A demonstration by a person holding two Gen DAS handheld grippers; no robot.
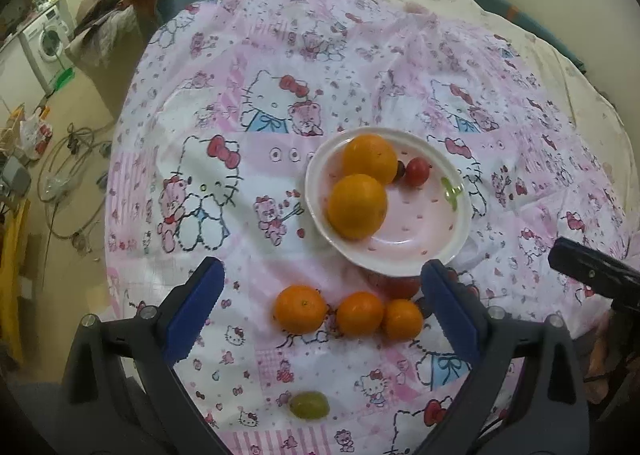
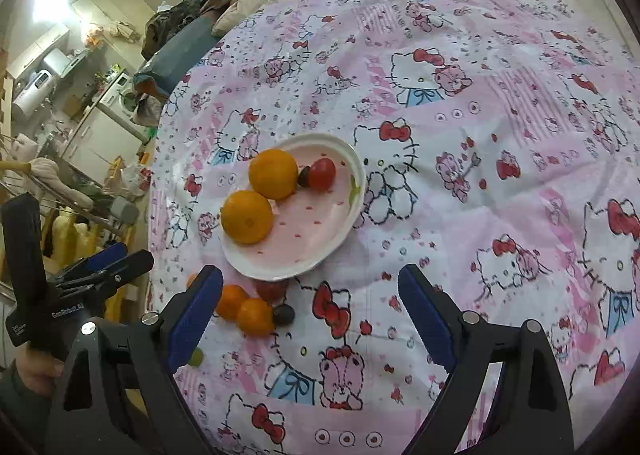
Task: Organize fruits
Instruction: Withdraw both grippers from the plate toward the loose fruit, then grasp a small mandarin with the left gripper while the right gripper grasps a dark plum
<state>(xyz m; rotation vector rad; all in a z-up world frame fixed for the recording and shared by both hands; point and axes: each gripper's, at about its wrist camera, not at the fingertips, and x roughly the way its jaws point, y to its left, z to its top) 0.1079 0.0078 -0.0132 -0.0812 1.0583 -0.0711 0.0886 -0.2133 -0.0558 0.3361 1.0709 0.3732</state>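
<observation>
Pink cartoon-cat tablecloth point(image 1: 248, 67) over round table, cluttered room behind with washing machine point(image 1: 46, 45) at far left. White plate point(image 1: 436, 255) with pink dotted centre near middle of cloth, holding two oranges point(image 1: 357, 206) touching each other, one red cherry tomato point(image 1: 417, 171) and a small dark fruit point(image 2: 304, 176) wedged between far orange and tomato. Just in front of plate, off it, on cloth: row of three small tangerines point(image 1: 359, 313), two right ones touching, left one just apart; a red tomato point(image 1: 394, 284) tucked against plate rim; a dark grape point(image 2: 283, 314) beside the tangerines. Green grape point(image 1: 309, 405) alone, nearer the camera. Left gripper point(image 1: 322, 319) hovering above tangerine row, blue-padded jaws spread wide, holding nothing. Right gripper point(image 2: 310, 317) off to the plate's right, jaws also wide apart, nothing between them, over bare cloth. Hand point(image 2: 34, 369) on left tool's handle visible at right-wrist view's lower left.
</observation>
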